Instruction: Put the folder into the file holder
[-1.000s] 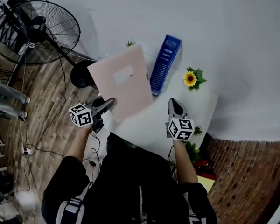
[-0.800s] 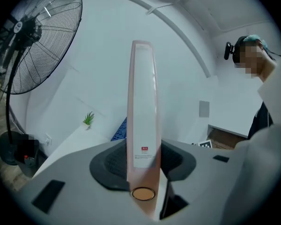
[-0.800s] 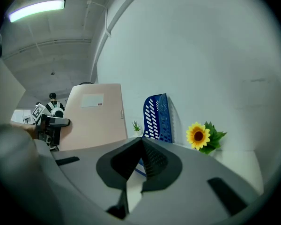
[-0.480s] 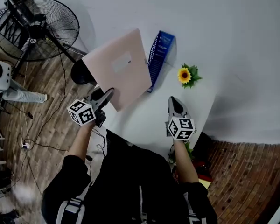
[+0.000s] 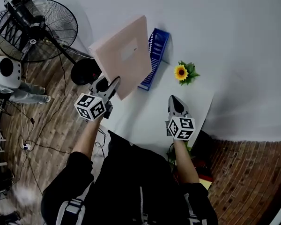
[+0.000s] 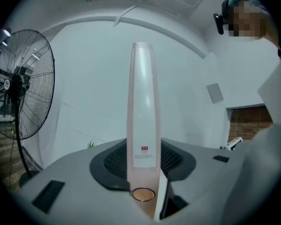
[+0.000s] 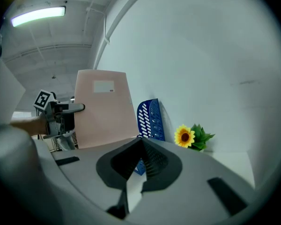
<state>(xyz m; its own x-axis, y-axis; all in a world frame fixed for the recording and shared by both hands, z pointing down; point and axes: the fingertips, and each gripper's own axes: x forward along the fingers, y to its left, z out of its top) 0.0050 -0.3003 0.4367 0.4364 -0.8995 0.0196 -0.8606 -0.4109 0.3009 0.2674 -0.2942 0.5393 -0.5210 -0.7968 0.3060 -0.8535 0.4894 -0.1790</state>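
Note:
A pale pink folder [image 5: 124, 55] hangs tilted above the white table's [image 5: 145, 121] left end, its far edge close beside the blue file holder [image 5: 155, 53]. My left gripper [image 5: 113, 86] is shut on the folder's near lower corner. In the left gripper view the folder [image 6: 143, 107] stands edge-on between the jaws of the left gripper [image 6: 144, 172]. My right gripper [image 5: 173, 102] hovers over the table's near side, shut and empty. The right gripper view shows the folder [image 7: 103, 109], the file holder [image 7: 150, 118] behind it, and the left gripper [image 7: 61, 114].
A sunflower decoration [image 5: 181, 72] stands right of the file holder against the white wall. A standing fan [image 5: 37, 29] is on the wooden floor to the left, with cables beneath. A small green plant [image 5: 175, 149] sits below the table's near right corner.
My left gripper has lifted the folder and rolled it more upright, carrying its far edge closer beside the file holder. The right gripper has barely shifted.

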